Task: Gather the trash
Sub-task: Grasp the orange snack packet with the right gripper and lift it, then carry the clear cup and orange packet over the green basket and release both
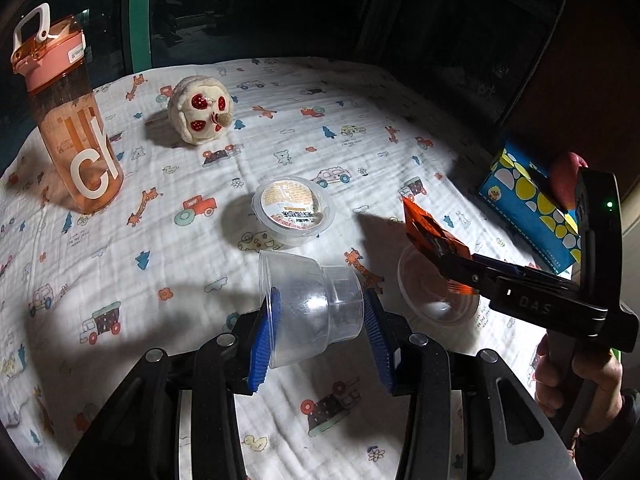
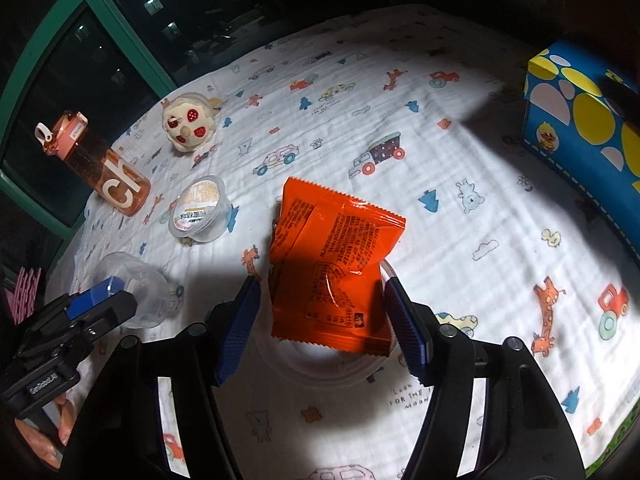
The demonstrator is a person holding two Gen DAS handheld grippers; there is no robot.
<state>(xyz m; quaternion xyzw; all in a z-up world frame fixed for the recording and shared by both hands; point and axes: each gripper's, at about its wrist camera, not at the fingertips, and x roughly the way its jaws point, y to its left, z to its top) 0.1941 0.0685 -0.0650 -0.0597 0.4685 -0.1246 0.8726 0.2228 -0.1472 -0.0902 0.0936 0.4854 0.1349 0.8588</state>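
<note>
My left gripper (image 1: 320,320) is shut on a clear plastic cup (image 1: 316,304), held on its side between the blue pads just above the cloth. That cup (image 2: 132,280) and gripper (image 2: 100,292) also show at the left of the right wrist view. My right gripper (image 2: 322,284) is shut on an orange snack wrapper (image 2: 332,248), which stands upright between the pads over a shallow clear dish (image 2: 320,364). The left wrist view has the right gripper (image 1: 428,240) at the right edge, with the wrapper (image 1: 420,220) sticking up above the dish (image 1: 432,300).
A sealed pudding cup (image 1: 294,208) sits mid-table on the printed cloth (image 1: 160,260). An orange water bottle (image 1: 72,120) and a plush toy (image 1: 200,110) stand further back at the left. A blue tissue box (image 1: 528,208) lies at the right edge. A hand (image 1: 592,380) grips the right tool.
</note>
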